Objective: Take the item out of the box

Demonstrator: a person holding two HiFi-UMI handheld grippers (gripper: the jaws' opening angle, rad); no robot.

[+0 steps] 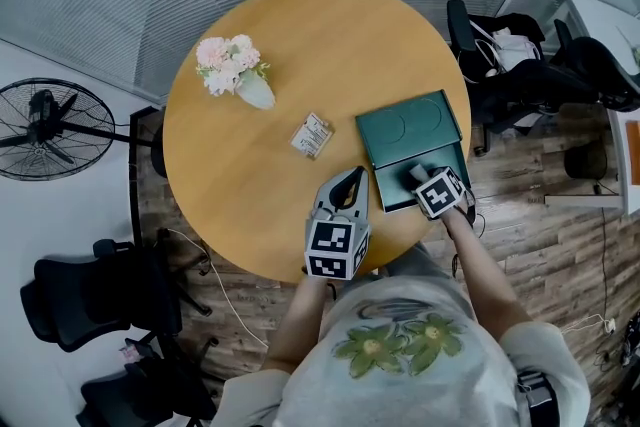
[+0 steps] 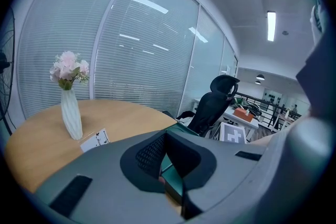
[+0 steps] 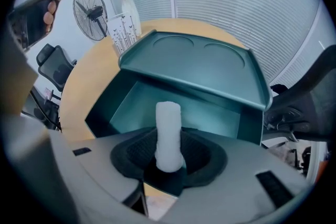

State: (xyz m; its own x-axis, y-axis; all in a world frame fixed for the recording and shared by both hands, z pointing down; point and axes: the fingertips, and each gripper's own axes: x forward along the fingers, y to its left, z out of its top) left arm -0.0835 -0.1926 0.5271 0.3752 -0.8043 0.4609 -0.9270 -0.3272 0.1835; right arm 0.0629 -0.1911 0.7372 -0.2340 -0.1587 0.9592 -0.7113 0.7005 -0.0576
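Two-handed, working at a round wooden table. Pinching a white roll with the right gripper, jaws standing partway apart and pressing on its sides, gripping the near end with the rest sticking straight out past the tips. Pointing that gripper steeply down over a teal box, with the roll's far end hanging in front of the open compartment directly ahead; not showing whether it is touching the compartment's floor. Seeing the box's lid tilted open just beyond the compartment, farther out from the right gripper's tips, with two round hollows on its inner face. Holding the left gripper just beside the right one, on its left, near the box's side edge but looking clear of it, jaws meeting at the tips and clasping nothing. Seeing a small printed card a little ahead of the left gripper's tips, and a white vase of pale pink flowers farther ahead and to the left, well apart from both grippers
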